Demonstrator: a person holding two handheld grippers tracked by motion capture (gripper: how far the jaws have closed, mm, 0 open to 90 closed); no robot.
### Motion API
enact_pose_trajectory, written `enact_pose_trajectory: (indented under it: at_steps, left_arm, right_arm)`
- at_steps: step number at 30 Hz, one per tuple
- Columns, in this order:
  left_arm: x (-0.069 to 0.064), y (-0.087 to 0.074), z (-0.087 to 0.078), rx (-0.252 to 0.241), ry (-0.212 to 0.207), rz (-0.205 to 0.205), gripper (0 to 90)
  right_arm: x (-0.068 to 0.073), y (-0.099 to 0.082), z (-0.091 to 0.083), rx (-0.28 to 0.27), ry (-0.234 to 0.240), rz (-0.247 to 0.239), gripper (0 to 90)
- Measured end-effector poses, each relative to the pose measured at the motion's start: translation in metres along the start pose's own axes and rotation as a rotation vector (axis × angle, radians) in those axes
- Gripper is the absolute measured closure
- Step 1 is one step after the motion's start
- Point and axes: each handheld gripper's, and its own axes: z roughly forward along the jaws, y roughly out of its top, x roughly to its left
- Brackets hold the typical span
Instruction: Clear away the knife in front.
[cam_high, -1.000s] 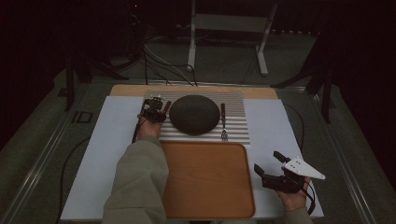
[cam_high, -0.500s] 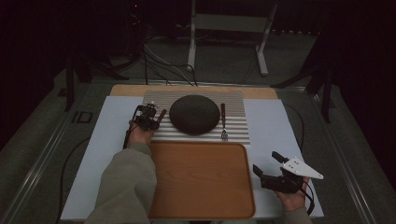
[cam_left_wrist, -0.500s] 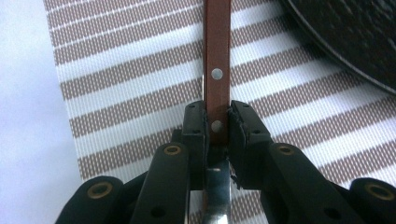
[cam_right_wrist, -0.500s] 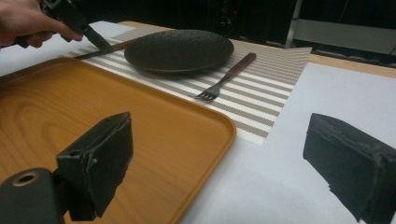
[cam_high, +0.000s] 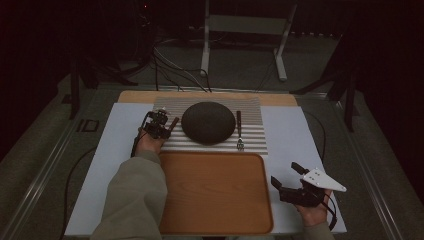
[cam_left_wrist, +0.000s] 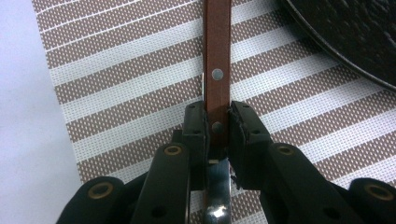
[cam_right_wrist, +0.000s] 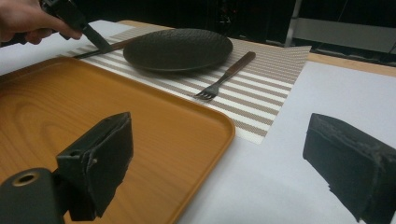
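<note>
Your left gripper (cam_left_wrist: 217, 128) is squeezed shut on a knife (cam_left_wrist: 218, 60), pinching the brown handle near where the shiny blade begins. In the left gripper view the handle runs straight up the middle of the frame, over a striped mat (cam_left_wrist: 116, 70), and the edge of a dark plate (cam_left_wrist: 355, 37) fills the upper right corner. In the high view, your left gripper (cam_high: 159, 125) sits left of center, just beside the left side of the plate (cam_high: 208, 122), which rests in the middle of the mat (cam_high: 252, 135). A fork (cam_high: 239, 131) lies on the mat just right of the plate, prongs toward the bottom of the frame. Below the mat, a wooden tray (cam_high: 215, 192) fills the lower middle. Your right gripper (cam_high: 290, 181) is at the lower right, just beside the tray, with its jaws spread wide and nothing between them. Everything sits on a white sheet (cam_high: 292, 130) on the table.
</note>
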Motion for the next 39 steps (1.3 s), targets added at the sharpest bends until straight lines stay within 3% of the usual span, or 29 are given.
enact_pose_trajectory:
  at_steps: [10,22,31,39]
  left_arm:
    - [0.011,-0.001,-0.03,-0.063,0.029,0.002,78.5]
    - [0.015,-0.007,-0.058,-0.1,0.026,0.006,78.5]
    - [0.005,-0.011,-0.078,-0.135,0.013,0.013,78.4]
    - [-0.014,-0.014,-0.092,-0.173,-0.01,0.025,78.4]
  right_arm:
    - [0.001,0.0,0.0,0.001,0.002,-0.002,8.5]
    - [0.002,0.0,0.001,0.002,0.003,-0.004,8.5]
    - [0.002,0.0,0.001,0.001,0.004,-0.006,8.5]
    - [0.002,0.0,0.001,0.0,0.006,-0.007,8.5]
